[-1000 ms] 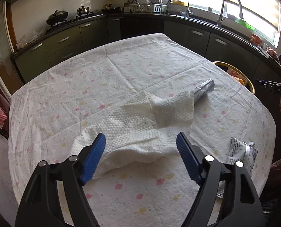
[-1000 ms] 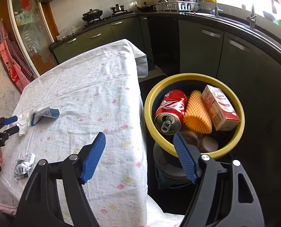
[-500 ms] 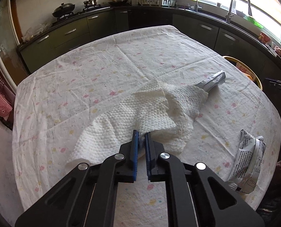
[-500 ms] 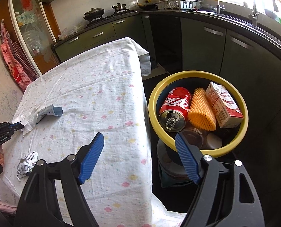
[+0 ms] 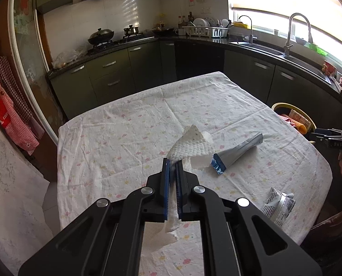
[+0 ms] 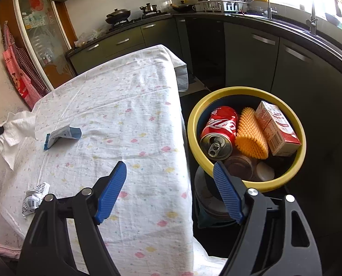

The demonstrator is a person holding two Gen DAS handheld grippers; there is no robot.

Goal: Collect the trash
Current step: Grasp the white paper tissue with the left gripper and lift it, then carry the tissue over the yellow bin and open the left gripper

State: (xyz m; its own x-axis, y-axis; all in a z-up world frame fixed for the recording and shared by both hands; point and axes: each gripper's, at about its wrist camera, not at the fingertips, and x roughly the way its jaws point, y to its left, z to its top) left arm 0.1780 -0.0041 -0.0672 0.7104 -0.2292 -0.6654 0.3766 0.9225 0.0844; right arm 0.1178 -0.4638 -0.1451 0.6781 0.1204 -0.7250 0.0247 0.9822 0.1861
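My left gripper [image 5: 172, 162] is shut on a white paper towel [image 5: 190, 145], which hangs lifted above the table [image 5: 125, 126]; the towel [image 6: 14, 131] also shows at the left edge of the right wrist view. A silver and blue wrapper [image 5: 237, 153] [image 6: 61, 135] lies on the cloth just right of the towel. A crumpled printed wrapper [image 5: 278, 204] [image 6: 34, 199] lies near the front right corner. My right gripper [image 6: 169, 168] stands open with nothing between its fingers, over the table edge beside the yellow-rimmed bin [image 6: 247, 92] [image 5: 283, 105].
The bin holds a red soda can [image 6: 219, 131], an orange foam net [image 6: 250, 135] and a red carton [image 6: 275, 128]. Dark kitchen cabinets [image 5: 115, 73] and a sink counter [image 5: 274, 53] ring the table. A red apron [image 5: 7, 105] hangs at the left wall.
The left gripper closed on the paper towel and rose, lifting it off the cloth and uncovering the silver wrapper's blue end. The right gripper kept still.
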